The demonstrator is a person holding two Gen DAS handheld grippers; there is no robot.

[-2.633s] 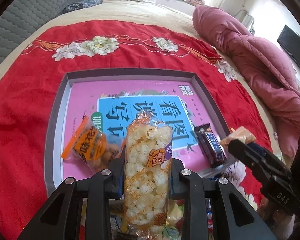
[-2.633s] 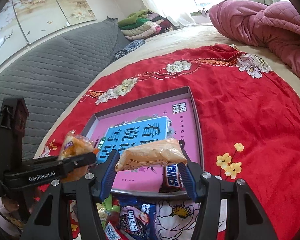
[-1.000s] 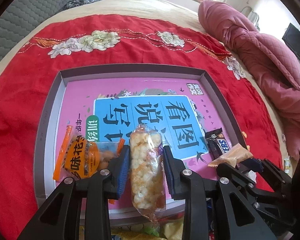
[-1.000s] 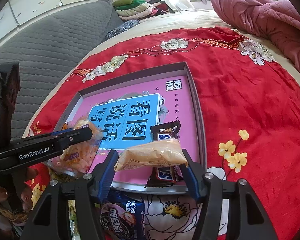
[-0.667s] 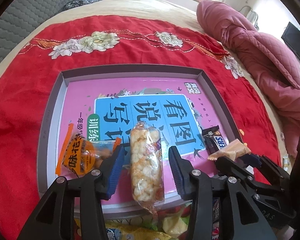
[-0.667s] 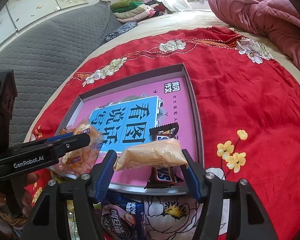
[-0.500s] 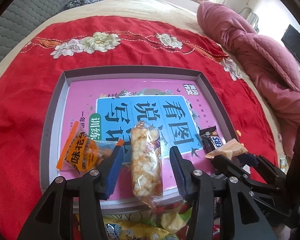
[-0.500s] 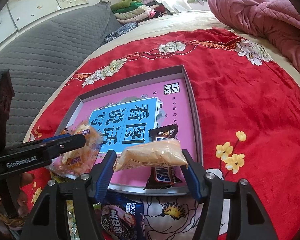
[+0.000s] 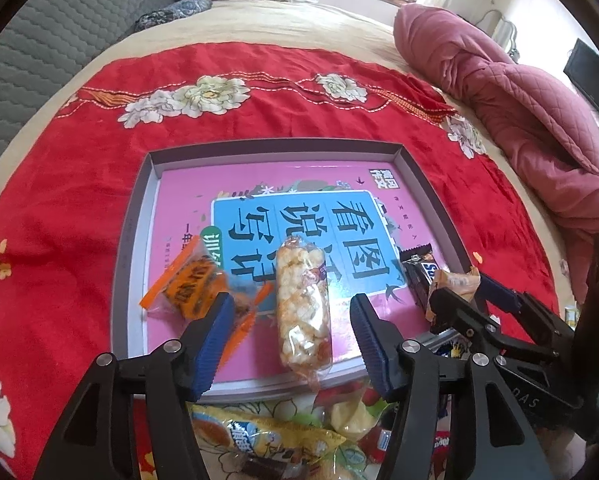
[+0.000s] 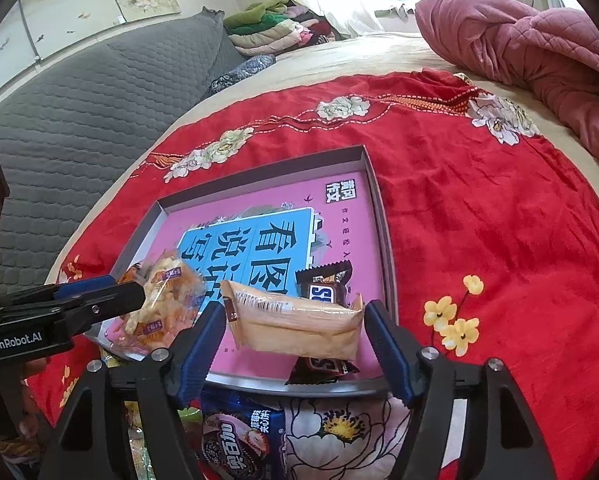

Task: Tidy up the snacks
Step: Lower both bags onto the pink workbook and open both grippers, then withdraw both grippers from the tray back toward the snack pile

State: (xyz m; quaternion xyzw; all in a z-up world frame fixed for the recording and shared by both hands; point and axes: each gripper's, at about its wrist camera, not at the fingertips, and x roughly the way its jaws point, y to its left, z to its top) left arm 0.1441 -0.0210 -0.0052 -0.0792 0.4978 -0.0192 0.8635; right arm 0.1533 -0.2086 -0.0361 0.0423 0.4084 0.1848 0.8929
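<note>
The puffed-rice bar lies in the grey tray, between the wide-open jaws of the left gripper, touched by neither; its long axis runs straight ahead of the jaws, one end overhanging the tray's near rim. It appears to be set beside the orange packet so that a row is formed. The tan packet is held crosswise by the right gripper, closed on its ends, above the chocolate bar, seemingly for placing there.

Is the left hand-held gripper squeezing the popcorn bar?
No, the left hand-held gripper is open, and the popcorn bar lies loose on the tray.
</note>
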